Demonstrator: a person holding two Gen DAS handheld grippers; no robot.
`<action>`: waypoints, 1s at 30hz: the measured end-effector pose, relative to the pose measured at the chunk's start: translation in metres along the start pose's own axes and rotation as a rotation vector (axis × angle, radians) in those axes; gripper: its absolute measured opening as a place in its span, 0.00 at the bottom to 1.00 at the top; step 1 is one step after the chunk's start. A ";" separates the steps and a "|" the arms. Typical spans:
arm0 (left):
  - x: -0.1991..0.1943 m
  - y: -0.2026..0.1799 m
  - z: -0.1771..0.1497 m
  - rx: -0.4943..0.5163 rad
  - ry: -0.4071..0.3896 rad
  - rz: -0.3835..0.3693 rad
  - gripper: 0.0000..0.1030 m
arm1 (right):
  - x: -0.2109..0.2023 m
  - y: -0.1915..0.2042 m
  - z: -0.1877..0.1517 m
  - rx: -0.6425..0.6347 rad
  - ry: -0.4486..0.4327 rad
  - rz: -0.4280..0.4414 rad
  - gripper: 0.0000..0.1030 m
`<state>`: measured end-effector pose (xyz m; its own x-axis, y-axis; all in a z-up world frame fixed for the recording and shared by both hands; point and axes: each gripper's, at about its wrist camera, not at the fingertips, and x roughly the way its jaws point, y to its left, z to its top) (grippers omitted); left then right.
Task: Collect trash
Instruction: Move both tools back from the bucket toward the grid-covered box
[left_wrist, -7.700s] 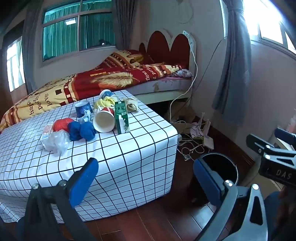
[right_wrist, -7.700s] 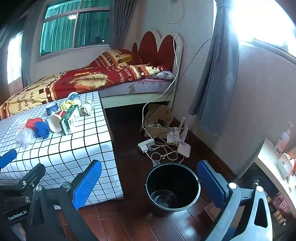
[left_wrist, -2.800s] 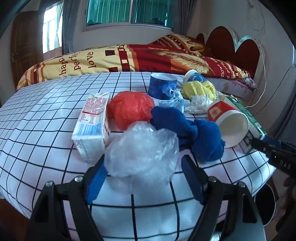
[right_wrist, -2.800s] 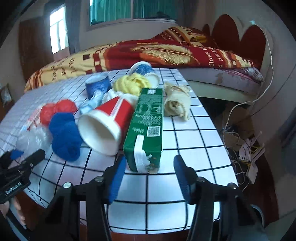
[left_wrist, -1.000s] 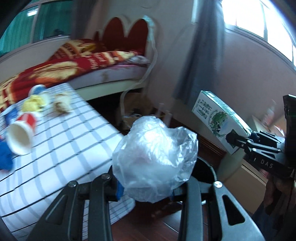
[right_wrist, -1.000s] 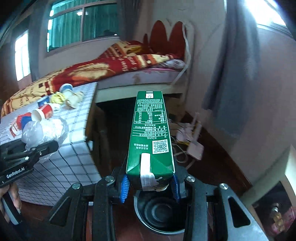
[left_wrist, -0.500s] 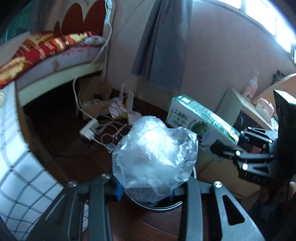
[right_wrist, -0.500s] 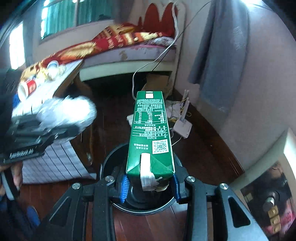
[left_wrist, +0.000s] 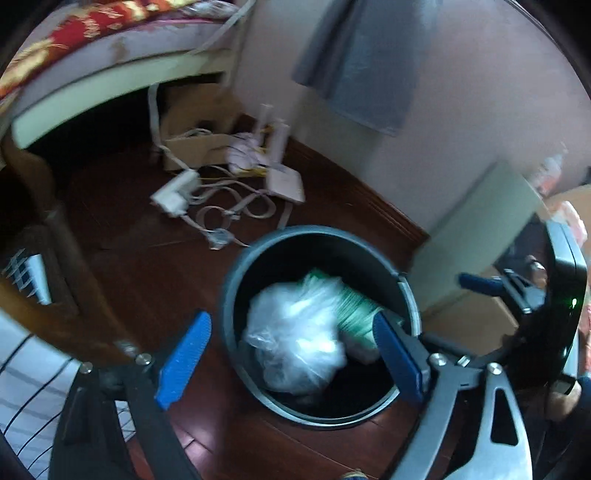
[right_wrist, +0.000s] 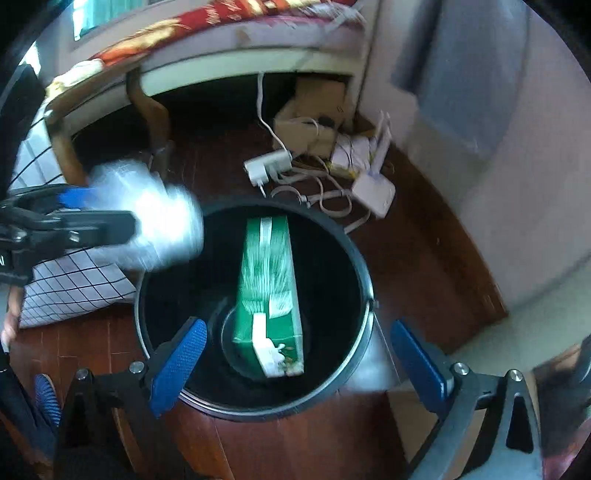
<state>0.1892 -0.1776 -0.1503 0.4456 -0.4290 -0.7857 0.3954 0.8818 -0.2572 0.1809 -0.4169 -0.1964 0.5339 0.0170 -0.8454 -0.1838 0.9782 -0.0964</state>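
Your one bucket (left_wrist: 236, 280) stands on the dark wood floor (left_wrist: 147, 266), and both of your grippers hang over it with fingers spread wide and nothing between them. In the left wrist view, your left gripper (left_wrist: 291, 354) looks down on one clear bag (left_wrist: 295, 343) lying inside the bucket, with one green carton (left_wrist: 354, 310) slanting out from under it toward 2 o'clock. The right wrist view, from your right gripper (right_wrist: 299, 358), shows what the left cannot: the carton (right_wrist: 269, 291) seen whole, lying on end against the bucket (right_wrist: 354, 258) floor, its white-taped end toward 6 o'clock. There the bag (right_wrist: 155, 221) is a blur at the rim at 10 o'clock, just beside the other gripper's fingers; whether it touches them you cannot tell. A power strip (right_wrist: 267, 166) and cables (left_wrist: 229, 206) lie beyond the bucket at 12 o'clock.
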 end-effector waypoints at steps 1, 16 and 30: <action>-0.004 0.003 -0.003 -0.003 -0.010 0.024 0.95 | -0.002 -0.002 0.000 0.015 -0.005 -0.004 0.98; -0.067 0.013 -0.014 0.014 -0.142 0.243 1.00 | -0.047 0.030 0.036 0.115 -0.126 0.014 1.00; -0.138 0.039 -0.025 -0.046 -0.244 0.363 1.00 | -0.107 0.109 0.067 0.021 -0.274 0.073 1.00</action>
<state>0.1227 -0.0788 -0.0661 0.7277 -0.1191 -0.6754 0.1449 0.9893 -0.0183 0.1593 -0.2980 -0.0811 0.7234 0.1401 -0.6761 -0.2141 0.9764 -0.0267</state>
